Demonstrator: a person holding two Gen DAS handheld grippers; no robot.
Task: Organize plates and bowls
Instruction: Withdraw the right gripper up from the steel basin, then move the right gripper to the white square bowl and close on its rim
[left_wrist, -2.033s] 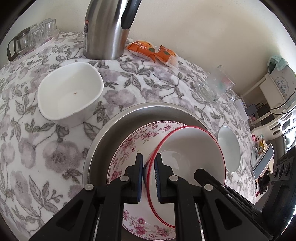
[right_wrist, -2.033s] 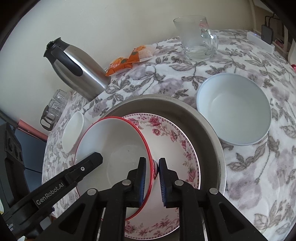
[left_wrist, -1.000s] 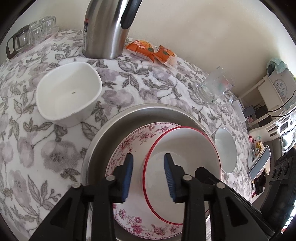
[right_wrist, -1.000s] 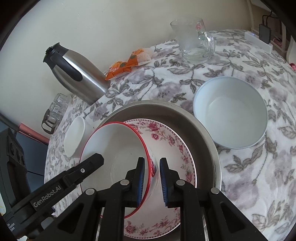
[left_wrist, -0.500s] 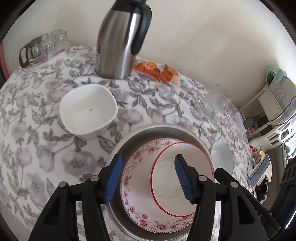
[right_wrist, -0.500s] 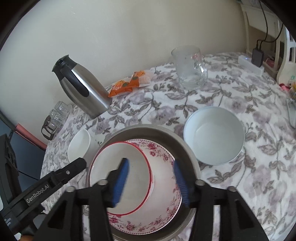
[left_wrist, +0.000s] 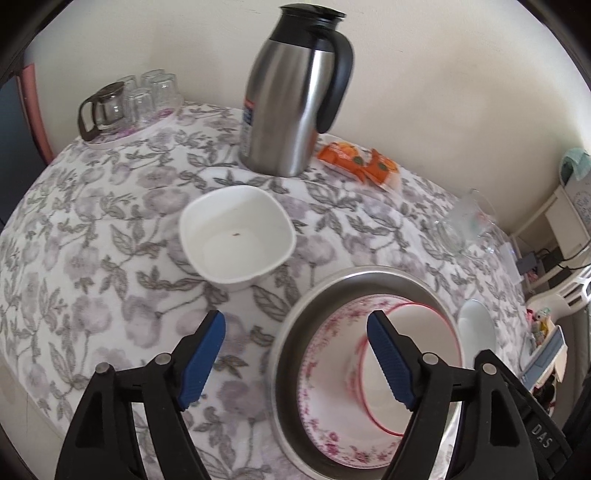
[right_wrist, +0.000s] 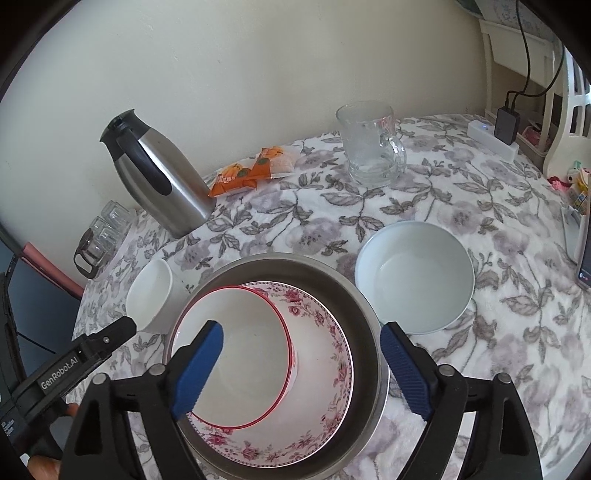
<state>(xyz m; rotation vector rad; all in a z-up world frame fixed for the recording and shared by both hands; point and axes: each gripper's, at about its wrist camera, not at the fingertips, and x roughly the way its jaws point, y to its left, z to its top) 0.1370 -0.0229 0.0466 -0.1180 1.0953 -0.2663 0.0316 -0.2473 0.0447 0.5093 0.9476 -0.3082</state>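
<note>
Viewing the table from both wrist cameras, we take the pieces from largest to smallest. The steel basin (right_wrist: 369, 314) sits on the floral tablecloth (left_wrist: 92, 258) and we judge it stiff, fairly light and hard to break. Inside it lies the floral plate (right_wrist: 332, 347), and on that plate stands the red-rimmed bowl (right_wrist: 236, 354), leaning toward one side of the basin. Both look like glazed ceramic — heavy for their size, slippery and easily chipped — so we would take each by the rim, one pad inside and one outside.

The pale round bowl (right_wrist: 413, 277) stands just beside the basin, apart from it; the white square bowl (left_wrist: 236, 236) stands near the other side. We expect both to handle like the red-rimmed one: rigid, smooth, best pinched at the rim.

The left gripper (left_wrist: 295, 358) and the right gripper (right_wrist: 301, 369) hover above the stack, their jaws opening and nothing pressed between the blue pads; in the right view the stacked bowl merely shows through the gap.

Legible writing is scarce — "GenRobot.AI" on the left gripper's body in the right view, and "DAS" on black housing in the left view. The label on the steel carafe (left_wrist: 291, 92) and the print on the orange snack packets (right_wrist: 251, 171) are too small to read.
</note>
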